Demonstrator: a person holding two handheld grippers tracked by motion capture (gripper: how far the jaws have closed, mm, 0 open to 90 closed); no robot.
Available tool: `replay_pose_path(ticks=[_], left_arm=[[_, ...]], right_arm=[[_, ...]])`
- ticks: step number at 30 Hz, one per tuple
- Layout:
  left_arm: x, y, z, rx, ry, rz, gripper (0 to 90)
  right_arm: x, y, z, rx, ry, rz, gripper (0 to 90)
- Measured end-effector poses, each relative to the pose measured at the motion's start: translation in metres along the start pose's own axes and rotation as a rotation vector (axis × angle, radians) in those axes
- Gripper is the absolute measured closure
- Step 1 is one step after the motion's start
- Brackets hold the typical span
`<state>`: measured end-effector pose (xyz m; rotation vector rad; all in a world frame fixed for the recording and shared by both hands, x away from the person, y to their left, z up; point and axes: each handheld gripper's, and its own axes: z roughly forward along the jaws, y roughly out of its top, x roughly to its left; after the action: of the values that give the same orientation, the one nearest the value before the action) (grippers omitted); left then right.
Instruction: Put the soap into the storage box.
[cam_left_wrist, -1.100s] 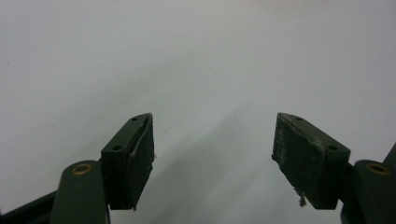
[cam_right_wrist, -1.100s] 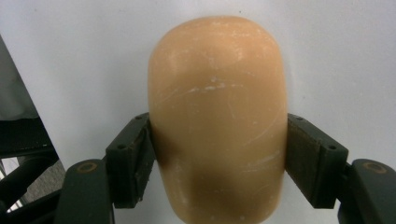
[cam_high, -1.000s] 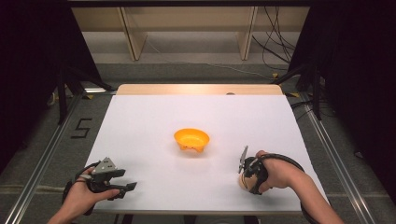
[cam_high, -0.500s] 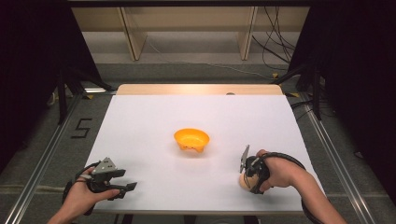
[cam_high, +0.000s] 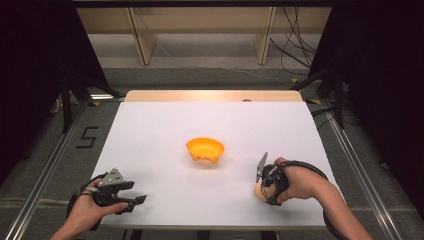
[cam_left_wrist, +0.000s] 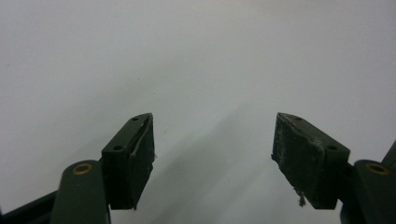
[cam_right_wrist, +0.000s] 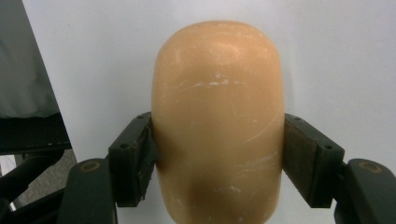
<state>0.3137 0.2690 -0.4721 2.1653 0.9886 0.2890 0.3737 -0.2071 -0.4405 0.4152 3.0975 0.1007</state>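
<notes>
White tabletop carries an orange plastic bowl mid-table. Your right gripper clamps a smooth tan rounded block near the front edge; your left gripper gapes empty.

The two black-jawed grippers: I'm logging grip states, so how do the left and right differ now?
The left gripper stands open over bare white table; the right gripper is shut on a smooth tan rounded object. In the high view, left lies level, right tips downward. Both sit near the table's near edge.
</notes>
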Motion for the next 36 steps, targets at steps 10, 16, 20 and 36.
replay_pose_path(ticks=[10,16,20,36], left_arm=[[0.000,0.000,0.000,0.000,0.006,0.002,29.4],[0.000,0.000,0.000,0.000,0.006,-0.013,29.5],[0.000,0.000,0.000,-0.001,0.005,0.004,29.5],[-0.001,0.001,0.000,-0.014,-0.006,-0.009,29.4]], right_arm=[[-0.002,0.004,-0.010,-0.014,-0.028,-0.016,33.5],[-0.006,0.010,-0.017,-0.036,-0.043,-0.049,33.5],[-0.007,0.014,-0.023,-0.033,-0.051,-0.034,33.5],[-0.016,0.030,-0.033,-0.053,-0.074,-0.100,33.6]])
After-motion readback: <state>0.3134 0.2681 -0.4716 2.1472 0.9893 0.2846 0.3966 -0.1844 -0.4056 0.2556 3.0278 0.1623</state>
